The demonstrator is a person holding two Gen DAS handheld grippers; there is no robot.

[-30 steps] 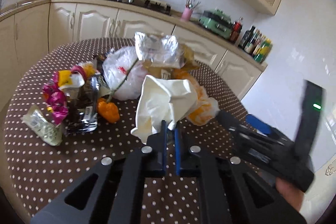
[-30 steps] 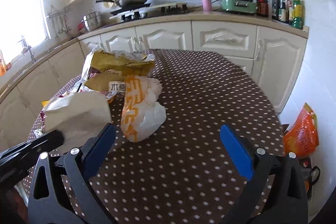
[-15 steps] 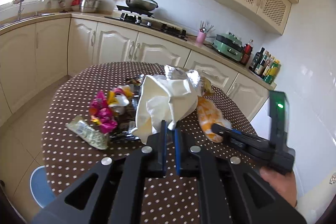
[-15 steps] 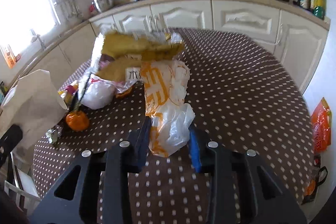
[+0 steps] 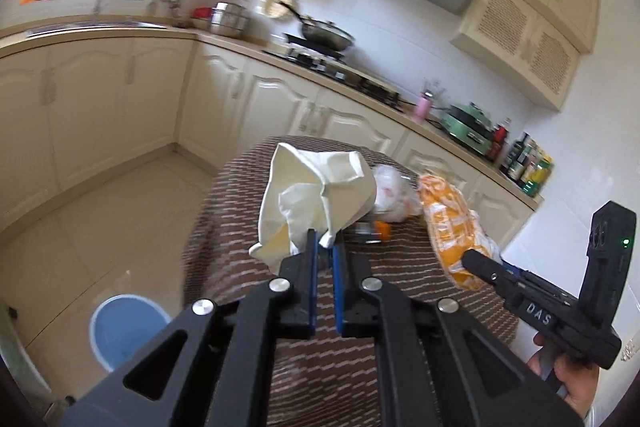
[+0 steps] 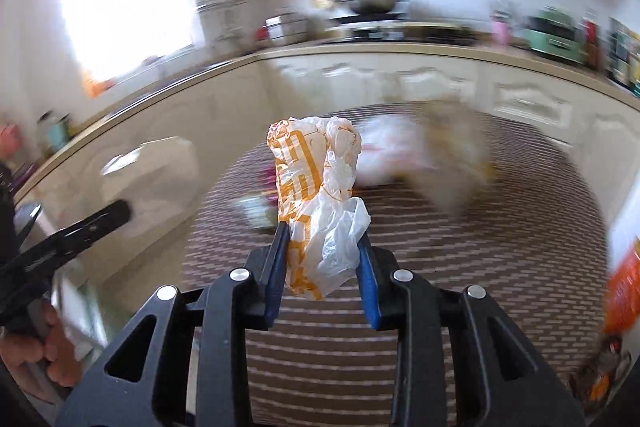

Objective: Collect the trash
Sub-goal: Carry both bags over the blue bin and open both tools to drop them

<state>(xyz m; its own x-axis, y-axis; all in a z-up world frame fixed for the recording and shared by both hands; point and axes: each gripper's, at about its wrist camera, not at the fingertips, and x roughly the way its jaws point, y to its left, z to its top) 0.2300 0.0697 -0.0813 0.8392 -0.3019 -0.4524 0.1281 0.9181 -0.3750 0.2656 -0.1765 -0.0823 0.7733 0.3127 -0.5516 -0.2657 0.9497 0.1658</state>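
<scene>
My left gripper (image 5: 325,247) is shut on a crumpled cream-white paper bag (image 5: 316,195) and holds it up in the air above the near edge of the brown dotted table (image 5: 332,379). My right gripper (image 6: 323,247) is shut on an orange-and-white plastic bag (image 6: 316,195), lifted above the table (image 6: 500,247). The same plastic bag (image 5: 452,227) and the right gripper show at the right of the left wrist view. More trash lies on the table behind: a white plastic bag (image 5: 394,195) and an orange piece (image 5: 383,230).
A blue round bin (image 5: 124,331) stands on the tiled floor at lower left, beside the table. Cream cabinets (image 5: 120,115) and a counter with a stove and wok (image 5: 324,35) run along the back. An orange bag (image 6: 624,291) is at far right, blurred.
Both grippers have lifted and swung left with their bags. The right gripper closed on the orange-and-white bag and raised it. The blue bin has come into the left wrist view.
</scene>
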